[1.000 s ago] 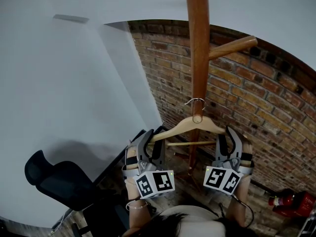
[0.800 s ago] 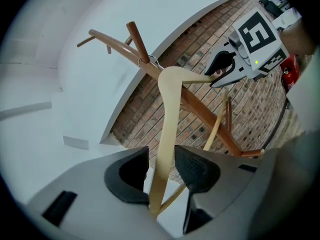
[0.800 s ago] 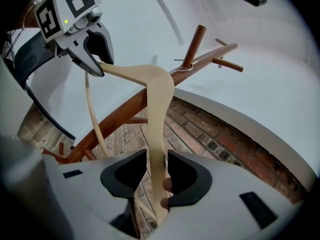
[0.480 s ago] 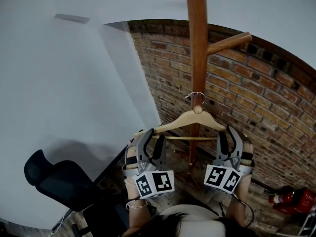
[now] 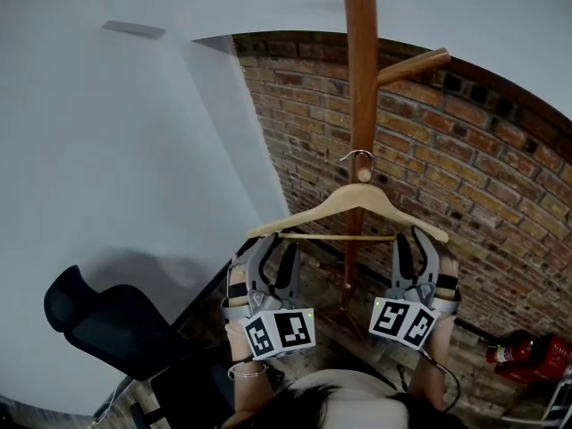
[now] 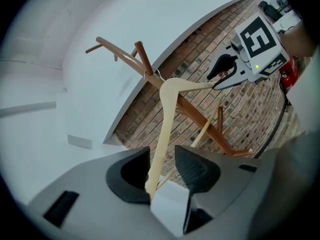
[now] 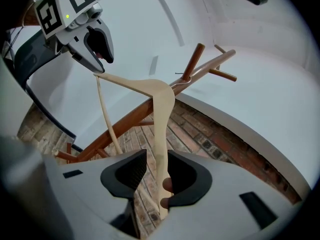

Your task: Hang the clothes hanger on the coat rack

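A pale wooden clothes hanger (image 5: 357,206) hangs by its metal hook (image 5: 356,156) on a peg of the brown wooden coat rack (image 5: 362,61). My left gripper (image 5: 278,244) is just below the hanger's left end, with its jaws open. In the left gripper view the hanger (image 6: 170,96) runs between them, resting against one jaw with a gap to the other. My right gripper (image 5: 412,238) sits under the right end, also open. In the right gripper view the hanger (image 7: 160,99) passes loosely between its jaws.
A red brick wall (image 5: 483,168) stands behind the rack, with a white wall (image 5: 116,150) to the left. A black office chair (image 5: 98,320) is at lower left and a red fire extinguisher (image 5: 536,360) at lower right. Another rack peg (image 5: 411,65) juts right.
Both grippers have drawn back from the rack, so the hanger's ends now sit at their fingertips rather than deep between the jaws. The hanger stays on the peg.
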